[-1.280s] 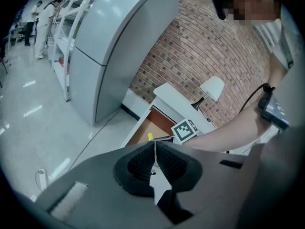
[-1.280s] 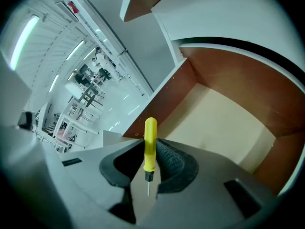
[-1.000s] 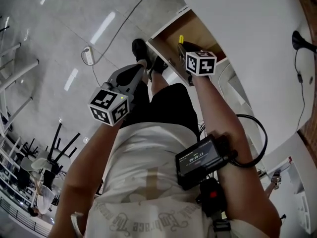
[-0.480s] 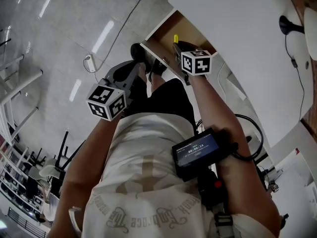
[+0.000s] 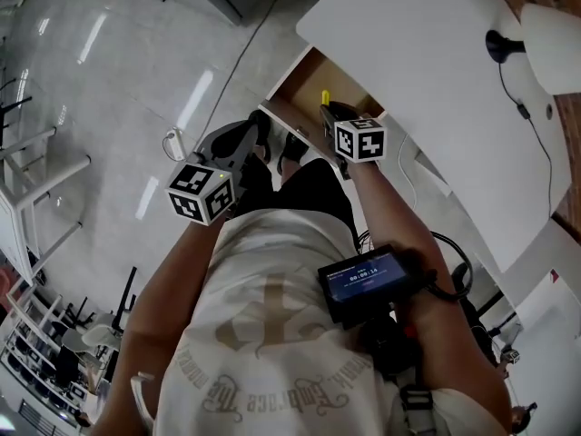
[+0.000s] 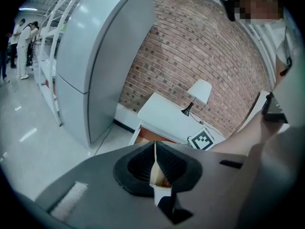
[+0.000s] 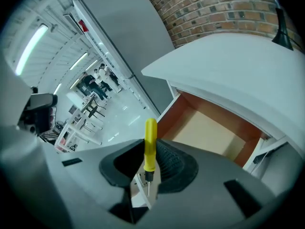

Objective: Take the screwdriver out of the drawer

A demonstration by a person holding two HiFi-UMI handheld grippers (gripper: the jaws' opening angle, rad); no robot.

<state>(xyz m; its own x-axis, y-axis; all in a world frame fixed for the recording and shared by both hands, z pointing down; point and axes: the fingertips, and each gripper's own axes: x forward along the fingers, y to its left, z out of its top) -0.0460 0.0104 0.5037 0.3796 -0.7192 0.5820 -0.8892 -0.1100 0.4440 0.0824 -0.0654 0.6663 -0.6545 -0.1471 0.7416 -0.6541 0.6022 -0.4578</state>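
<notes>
**Screwdriver in your right gripper at the open drawer**

Your right gripper (image 7: 148, 168) is clamped on the yellow screwdriver (image 7: 150, 144). The two dark ribbed pads press the lower part of its handle from either side. The handle stands up past the jaw tips, and the thin metal shaft points back toward the gripper's body.

From the head view, the same right gripper (image 5: 327, 113) reaches out ahead of your knees. The handle's yellow end (image 5: 324, 97) shows just above the gripper, against the wooden inside of the drawer (image 5: 304, 78). The tool is in the jaws and not lying on the drawer's floor.

The drawer (image 7: 209, 132) stands pulled out from under the white desk (image 5: 427, 80). Its pale bottom is bare where the right gripper view shows it, with reddish-brown walls around it.

Your left gripper (image 6: 155, 163) has its jaws together with nothing between them; only a thin seam shows between the pads. In the head view the left gripper (image 5: 252, 133) hangs beside your left leg, near the drawer's front corner but apart from it.

A lamp (image 5: 545, 34) with a white shade stands on the desk, with a brick wall (image 6: 200, 46) behind it and a tall grey cabinet (image 6: 95, 56) to one side. A small screen unit (image 5: 368, 284) is strapped to your right forearm.
</notes>
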